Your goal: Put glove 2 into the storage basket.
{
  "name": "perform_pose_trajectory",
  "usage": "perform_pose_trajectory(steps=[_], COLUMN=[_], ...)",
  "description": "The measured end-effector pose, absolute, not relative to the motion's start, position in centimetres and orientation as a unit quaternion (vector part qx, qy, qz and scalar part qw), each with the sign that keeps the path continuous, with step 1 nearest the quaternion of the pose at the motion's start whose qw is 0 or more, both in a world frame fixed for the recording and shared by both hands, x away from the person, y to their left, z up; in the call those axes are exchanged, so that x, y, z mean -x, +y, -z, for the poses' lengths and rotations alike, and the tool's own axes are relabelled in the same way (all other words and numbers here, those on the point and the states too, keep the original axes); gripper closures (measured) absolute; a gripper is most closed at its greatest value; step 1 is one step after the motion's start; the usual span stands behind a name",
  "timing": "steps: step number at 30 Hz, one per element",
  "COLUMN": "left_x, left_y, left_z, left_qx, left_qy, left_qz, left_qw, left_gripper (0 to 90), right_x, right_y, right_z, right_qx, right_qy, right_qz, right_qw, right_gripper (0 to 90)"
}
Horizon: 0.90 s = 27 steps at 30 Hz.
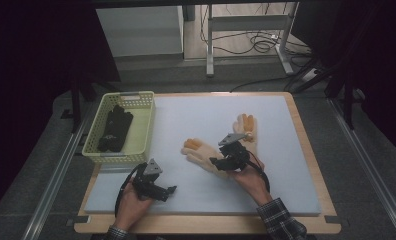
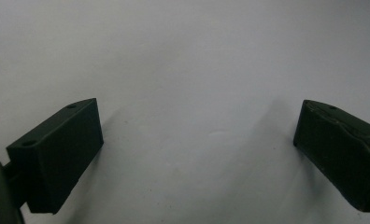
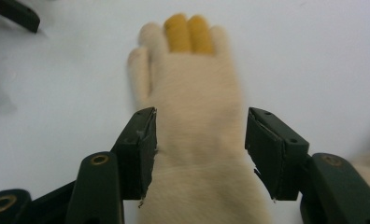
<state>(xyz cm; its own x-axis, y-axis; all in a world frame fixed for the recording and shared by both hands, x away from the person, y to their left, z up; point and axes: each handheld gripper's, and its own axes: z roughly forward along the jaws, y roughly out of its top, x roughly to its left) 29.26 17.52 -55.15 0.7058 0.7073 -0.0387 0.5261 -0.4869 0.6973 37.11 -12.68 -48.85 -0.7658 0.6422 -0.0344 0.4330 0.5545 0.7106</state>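
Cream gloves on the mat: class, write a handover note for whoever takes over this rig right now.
Right gripper: jaws open either side of the near cream glove, at its cuff end; no grip yet.
Left gripper: open, empty, over the bare mat.
Second cream glove lies beyond the right gripper.
Done, by the look of it: black gloves lie in the basket.
Left, probably: close on the near glove, then deal with both cream gloves.

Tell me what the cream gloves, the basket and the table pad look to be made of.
Cream gloves: soft, fuzzy knit fabric, matte, with orange-yellow fingertips. Basket: likely moulded plastic, pale yellow-green, with a perforated lattice wall. Table pad: smooth, matte, light grey sheet, possibly foam; the pictures leave that open.
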Motion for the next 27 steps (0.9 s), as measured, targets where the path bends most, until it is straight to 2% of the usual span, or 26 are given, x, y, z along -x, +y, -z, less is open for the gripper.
perform_pose_trajectory(steps=[1, 3, 5, 8, 16, 27], left_x=[-29.3, -29.3, -29.3, -29.3, -29.3, -29.3], left_y=[17.5, 17.5, 17.5, 17.5, 17.5, 17.5], left_z=[55.2, 55.1, 55.1, 55.2, 55.2, 55.2], left_qx=[-0.853, -0.853, -0.853, -0.853, -0.852, -0.852], left_qy=[0.362, 0.362, 0.362, 0.362, 0.362, 0.362], left_qz=[-0.128, -0.128, -0.128, -0.128, -0.128, -0.128], left_qw=[0.355, 0.355, 0.355, 0.355, 0.355, 0.355], left_gripper=[1.5, 1.5, 1.5, 1.5, 1.6, 1.6], right_x=[-37.2, -37.5, -37.8, -38.7, -40.1, -36.9], right_y=[-13.1, -13.9, -14.4, -15.0, -15.9, -16.5], right_z=[48.5, 48.1, 48.2, 49.6, 52.1, 52.5], right_qx=[-0.312, -0.319, -0.319, -0.326, -0.346, -0.318], right_qy=[0.867, 0.866, 0.869, 0.871, 0.869, 0.874], right_qz=[-0.359, -0.353, -0.344, -0.332, -0.323, -0.351], right_qw=[0.149, 0.152, 0.157, 0.156, 0.144, 0.108], right_gripper=[45.4, 64.7, 79.6, 87.9, 88.0, 87.8])
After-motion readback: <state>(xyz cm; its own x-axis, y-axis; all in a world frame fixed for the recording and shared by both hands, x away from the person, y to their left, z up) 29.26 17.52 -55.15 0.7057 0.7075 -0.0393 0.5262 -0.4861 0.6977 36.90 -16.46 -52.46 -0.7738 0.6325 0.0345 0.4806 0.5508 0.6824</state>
